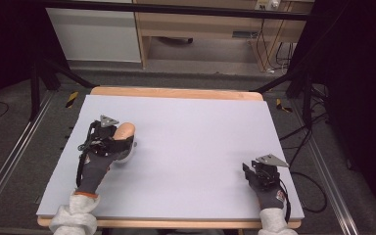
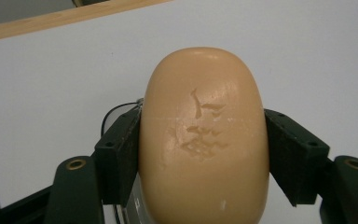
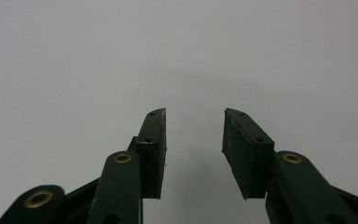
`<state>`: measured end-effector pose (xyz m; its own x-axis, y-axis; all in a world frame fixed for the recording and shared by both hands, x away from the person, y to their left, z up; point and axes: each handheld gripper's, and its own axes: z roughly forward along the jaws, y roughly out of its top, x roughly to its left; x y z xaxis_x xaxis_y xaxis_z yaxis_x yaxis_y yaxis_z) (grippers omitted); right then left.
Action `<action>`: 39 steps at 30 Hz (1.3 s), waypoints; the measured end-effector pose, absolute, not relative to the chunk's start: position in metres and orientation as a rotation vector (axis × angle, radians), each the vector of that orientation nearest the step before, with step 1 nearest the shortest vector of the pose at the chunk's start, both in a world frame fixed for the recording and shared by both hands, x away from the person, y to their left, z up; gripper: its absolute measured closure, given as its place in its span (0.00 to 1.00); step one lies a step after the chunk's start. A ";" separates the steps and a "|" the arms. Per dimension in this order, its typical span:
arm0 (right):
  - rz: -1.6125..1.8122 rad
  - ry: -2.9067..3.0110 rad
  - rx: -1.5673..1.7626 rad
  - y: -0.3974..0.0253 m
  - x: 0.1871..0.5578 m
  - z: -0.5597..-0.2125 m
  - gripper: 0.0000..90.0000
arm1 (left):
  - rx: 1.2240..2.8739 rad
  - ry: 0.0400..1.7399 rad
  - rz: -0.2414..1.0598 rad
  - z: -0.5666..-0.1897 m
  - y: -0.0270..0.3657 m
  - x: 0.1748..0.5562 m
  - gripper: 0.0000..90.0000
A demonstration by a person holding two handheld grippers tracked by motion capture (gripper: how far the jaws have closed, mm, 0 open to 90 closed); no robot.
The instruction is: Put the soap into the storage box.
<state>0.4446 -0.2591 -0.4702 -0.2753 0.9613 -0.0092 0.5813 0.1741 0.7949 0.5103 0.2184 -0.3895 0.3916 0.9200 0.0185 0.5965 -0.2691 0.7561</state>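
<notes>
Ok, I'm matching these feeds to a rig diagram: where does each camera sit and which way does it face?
High view: above the person's side, facing forward and down on the table; both gloved hands and sleeves show.
Left gripper view: rides the left gripper, looking along its fingers clamped on the soap bar.
Right gripper view: rides the right gripper, fingers apart over bare table.
Shared: the soap bar appears in the high view too.
</notes>
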 end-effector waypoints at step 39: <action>0.947 1.940 1.448 -0.259 0.445 -0.470 0.66 | 1.962 1.375 0.618 -0.420 0.227 0.516 0.35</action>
